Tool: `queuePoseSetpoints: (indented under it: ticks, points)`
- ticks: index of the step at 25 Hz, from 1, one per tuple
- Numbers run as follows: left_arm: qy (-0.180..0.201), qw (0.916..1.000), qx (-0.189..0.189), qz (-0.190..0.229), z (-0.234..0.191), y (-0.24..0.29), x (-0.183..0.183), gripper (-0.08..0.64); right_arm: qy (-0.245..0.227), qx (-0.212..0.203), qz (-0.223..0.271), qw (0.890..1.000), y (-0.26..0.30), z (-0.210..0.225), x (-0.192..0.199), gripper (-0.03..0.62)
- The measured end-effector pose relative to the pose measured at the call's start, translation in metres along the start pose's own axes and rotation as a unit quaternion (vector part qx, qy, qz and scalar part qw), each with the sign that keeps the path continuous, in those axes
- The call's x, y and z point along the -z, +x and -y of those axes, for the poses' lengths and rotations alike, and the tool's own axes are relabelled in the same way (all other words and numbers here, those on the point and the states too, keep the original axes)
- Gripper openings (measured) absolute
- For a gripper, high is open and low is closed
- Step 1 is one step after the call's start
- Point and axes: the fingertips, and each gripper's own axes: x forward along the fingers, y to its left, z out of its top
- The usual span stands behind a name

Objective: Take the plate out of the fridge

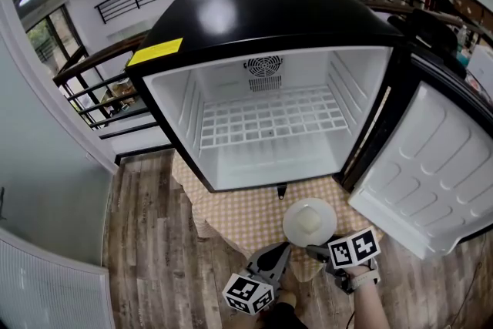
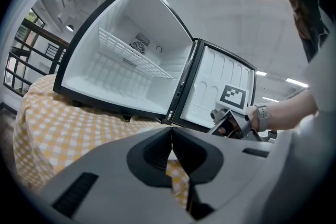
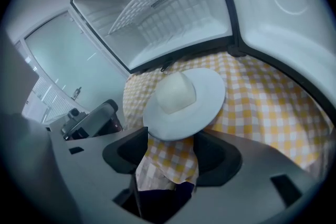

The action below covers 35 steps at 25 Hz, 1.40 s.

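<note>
The plate (image 1: pixel 309 222) lay on the checkered worktop (image 1: pixel 243 216) before the open fridge (image 1: pixel 269 19). The right gripper (image 3: pixel 173 152) stood apart near its rim; the left gripper (image 2: pixel 171 147) was closed and empty.

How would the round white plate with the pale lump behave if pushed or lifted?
The round white plate looks rigid and glossy, so probably slippery and breakable. It lies on loose yellow checked cloth, which may bunch when pushed. The pale lump on it could slide if tilted.

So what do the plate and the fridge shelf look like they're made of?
The plate is smooth white with a thin rim: ceramic or melamine, can't tell. The shelf is an open white grid of thin bars, likely coated wire.
</note>
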Motion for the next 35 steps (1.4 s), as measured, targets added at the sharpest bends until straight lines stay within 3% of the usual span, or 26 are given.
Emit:
queuePoseSetpoints:
  ticks: [4,7,11,13,14,17,20,22,24,28,35]
  points:
    - [-0.001,1.0000,0.001,0.000,0.001,0.000,-0.001,0.009,0.013,-0.002,0.014,1.000,-0.001,0.001,-0.001,0.249]
    - [-0.002,1.0000,0.002,-0.001,0.001,-0.001,-0.001,0.009,0.068,-0.034,0.050,0.996,-0.003,0.001,-0.004,0.249]
    - [-0.002,1.0000,-0.002,-0.002,-0.001,-0.004,-0.002,0.009,0.198,-0.116,0.131,0.964,-0.010,0.003,-0.015,0.247]
    - [-0.002,1.0000,-0.003,-0.002,-0.003,-0.004,-0.002,0.009,0.226,-0.125,0.153,0.954,-0.011,0.007,-0.017,0.245]
    - [-0.002,1.0000,-0.004,-0.002,-0.003,-0.004,-0.003,0.009,0.227,-0.122,0.155,0.954,-0.010,0.008,-0.017,0.245]
    - [-0.002,1.0000,-0.004,-0.002,-0.003,-0.004,-0.003,0.009,0.190,-0.089,0.134,0.969,-0.007,0.007,-0.014,0.245]
    - [-0.002,1.0000,-0.003,-0.001,-0.002,-0.004,-0.004,0.009,0.107,-0.039,0.081,0.990,-0.003,0.002,-0.006,0.247]
    - [-0.003,1.0000,-0.001,-0.001,-0.001,-0.004,-0.005,0.009,0.043,-0.002,0.035,0.998,0.000,0.000,0.000,0.247]
    - [-0.003,1.0000,0.000,0.001,0.000,-0.004,-0.007,0.009,-0.010,0.027,-0.010,1.000,0.001,0.000,0.006,0.247]
    - [-0.001,1.0000,-0.002,0.005,-0.002,-0.007,-0.012,0.009,-0.078,0.065,-0.084,0.991,0.000,0.003,0.018,0.247]
    - [0.004,0.9999,-0.002,0.009,-0.002,-0.013,-0.017,0.009,-0.089,0.070,-0.112,0.987,-0.004,0.003,0.028,0.247]
